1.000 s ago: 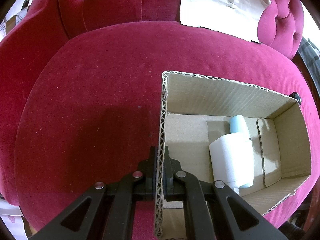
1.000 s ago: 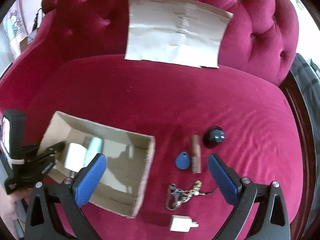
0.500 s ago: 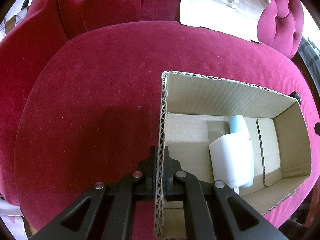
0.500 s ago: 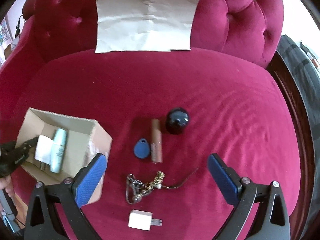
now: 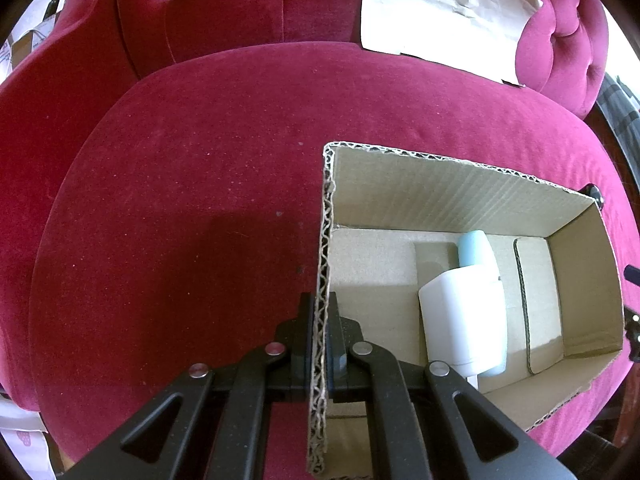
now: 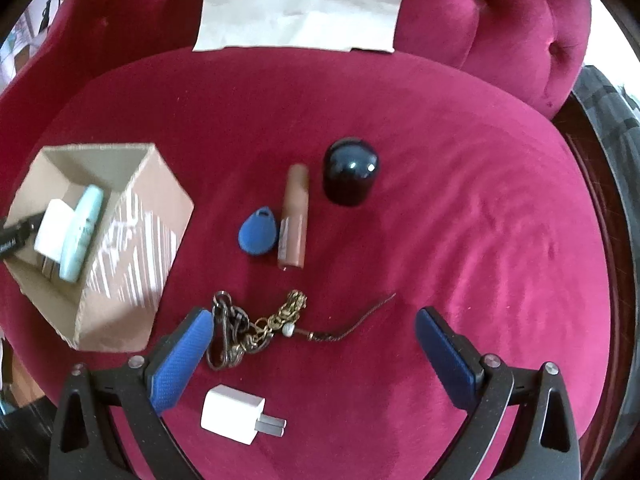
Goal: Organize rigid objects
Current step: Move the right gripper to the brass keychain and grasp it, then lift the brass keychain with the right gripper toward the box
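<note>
Where left hand-held gripper [image 5: 322, 326] clamps cardboard box [image 5: 460, 196], 2 items inside, right hand-held gripper [image 6: 312, 340] apart

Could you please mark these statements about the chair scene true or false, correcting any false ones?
1. The left gripper is clamped on a wall of the cardboard box. True.
2. The right gripper holds the white charger. False: its jaws stand wide open and empty, with the charger lying on the cushion between its fingers, untouched.
3. The box is empty. False: a pale blue tube and a white item lie inside it.
4. The blue key fob lies right beside the brown tube. True.
5. The dark dome-shaped object is inside the box. False: it sits on the cushion, outside the box.
</note>
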A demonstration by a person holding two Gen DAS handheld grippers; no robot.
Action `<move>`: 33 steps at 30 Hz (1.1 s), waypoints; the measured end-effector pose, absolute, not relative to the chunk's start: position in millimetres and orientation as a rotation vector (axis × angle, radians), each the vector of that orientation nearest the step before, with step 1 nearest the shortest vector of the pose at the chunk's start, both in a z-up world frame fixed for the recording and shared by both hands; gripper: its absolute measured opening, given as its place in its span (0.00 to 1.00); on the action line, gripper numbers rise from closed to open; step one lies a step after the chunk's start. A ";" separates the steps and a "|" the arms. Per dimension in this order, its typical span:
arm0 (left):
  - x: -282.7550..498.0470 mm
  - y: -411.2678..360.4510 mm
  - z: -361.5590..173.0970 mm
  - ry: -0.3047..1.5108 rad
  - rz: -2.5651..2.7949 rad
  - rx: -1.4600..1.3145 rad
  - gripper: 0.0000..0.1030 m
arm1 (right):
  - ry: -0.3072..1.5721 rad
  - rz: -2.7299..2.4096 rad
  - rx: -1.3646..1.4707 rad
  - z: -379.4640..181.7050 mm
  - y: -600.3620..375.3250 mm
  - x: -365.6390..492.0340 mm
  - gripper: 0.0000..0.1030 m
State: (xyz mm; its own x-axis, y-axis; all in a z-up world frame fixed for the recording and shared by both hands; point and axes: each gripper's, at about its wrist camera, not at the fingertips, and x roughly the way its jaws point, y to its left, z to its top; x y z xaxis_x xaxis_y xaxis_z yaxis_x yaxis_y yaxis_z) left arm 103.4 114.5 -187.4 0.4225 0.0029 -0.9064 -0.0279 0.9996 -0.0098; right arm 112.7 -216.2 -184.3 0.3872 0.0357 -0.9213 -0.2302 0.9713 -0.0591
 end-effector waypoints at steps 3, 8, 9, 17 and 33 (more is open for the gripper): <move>103.4 114.9 -187.5 1.134 0.019 -0.026 0.04 | 1.171 0.185 -0.198 -188.0 -213.6 111.7 1.00; 103.4 114.5 -187.5 1.134 0.019 -0.024 0.04 | 1.187 0.192 -0.200 -194.9 -209.8 113.3 1.00; 103.4 114.4 -187.5 1.134 0.019 -0.025 0.04 | 1.191 0.193 -0.199 -197.3 -208.5 113.9 1.00; 104.1 114.5 -188.0 1.134 0.019 -0.026 0.04 | 1.227 0.203 -0.239 -220.2 -188.6 118.6 0.98; 104.4 114.8 -188.1 1.134 0.024 -0.027 0.05 | 1.218 0.207 -0.176 -197.4 -184.7 110.8 0.17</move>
